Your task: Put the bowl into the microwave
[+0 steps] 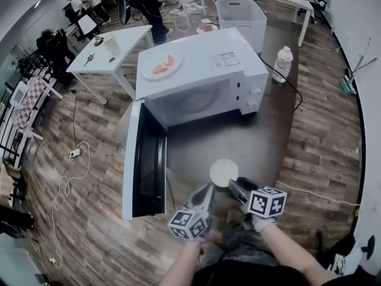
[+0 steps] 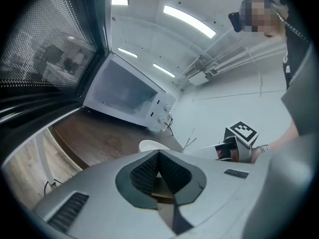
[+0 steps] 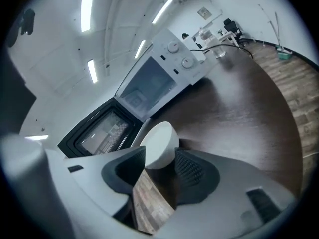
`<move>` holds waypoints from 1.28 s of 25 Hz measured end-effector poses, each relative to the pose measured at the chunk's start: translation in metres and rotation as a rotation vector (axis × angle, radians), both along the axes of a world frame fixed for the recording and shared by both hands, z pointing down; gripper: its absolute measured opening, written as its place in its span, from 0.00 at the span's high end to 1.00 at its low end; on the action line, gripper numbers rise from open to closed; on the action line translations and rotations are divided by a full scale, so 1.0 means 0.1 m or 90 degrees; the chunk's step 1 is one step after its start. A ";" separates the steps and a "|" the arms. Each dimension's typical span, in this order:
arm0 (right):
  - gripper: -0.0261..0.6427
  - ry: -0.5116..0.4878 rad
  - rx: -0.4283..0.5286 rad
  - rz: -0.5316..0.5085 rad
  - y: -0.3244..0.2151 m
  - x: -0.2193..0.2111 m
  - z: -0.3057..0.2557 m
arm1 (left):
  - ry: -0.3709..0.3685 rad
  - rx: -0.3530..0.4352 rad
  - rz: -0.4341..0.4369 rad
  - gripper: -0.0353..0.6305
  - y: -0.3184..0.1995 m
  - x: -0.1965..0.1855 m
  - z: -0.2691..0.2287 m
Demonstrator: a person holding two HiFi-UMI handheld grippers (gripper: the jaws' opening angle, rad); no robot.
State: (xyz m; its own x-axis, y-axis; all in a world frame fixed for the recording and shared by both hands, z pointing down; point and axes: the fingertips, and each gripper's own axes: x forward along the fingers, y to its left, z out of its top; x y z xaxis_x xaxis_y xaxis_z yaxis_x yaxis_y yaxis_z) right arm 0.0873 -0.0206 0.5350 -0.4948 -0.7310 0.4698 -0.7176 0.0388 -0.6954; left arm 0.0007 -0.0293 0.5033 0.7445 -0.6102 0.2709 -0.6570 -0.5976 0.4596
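A white microwave (image 1: 202,76) stands on a dark tabletop (image 1: 238,142), its door (image 1: 143,159) swung wide open toward me on the left. The white bowl (image 1: 224,173) rests on the tabletop in front of the microwave. My right gripper (image 1: 233,185) is open, and the bowl (image 3: 159,143) sits between its pads, close against the left one. My left gripper (image 1: 208,190) hovers just left of the bowl with its pads meeting at the tips (image 2: 158,154) and nothing held. In the left gripper view the bowl's rim (image 2: 152,145) peeks over the jaws.
A plate with red food (image 1: 162,66) lies on top of the microwave. Behind it stand a white table (image 1: 113,46), a white bin (image 1: 241,16) and a plastic jug (image 1: 282,61). A white cable (image 1: 71,171) trails on the wood floor at left. People stand far back.
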 end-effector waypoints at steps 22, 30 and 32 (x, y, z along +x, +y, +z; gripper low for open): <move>0.74 -0.183 -0.170 0.005 -0.38 -0.05 0.23 | -0.002 -0.038 -0.046 0.94 -0.39 -0.05 0.20; 0.77 -0.247 -0.185 0.086 -0.49 0.14 0.28 | 0.030 -0.025 -0.038 0.94 -0.51 0.06 0.11; 0.85 -0.247 -0.173 0.100 -0.57 0.19 0.25 | 0.042 -0.015 -0.038 0.94 -0.58 0.08 0.05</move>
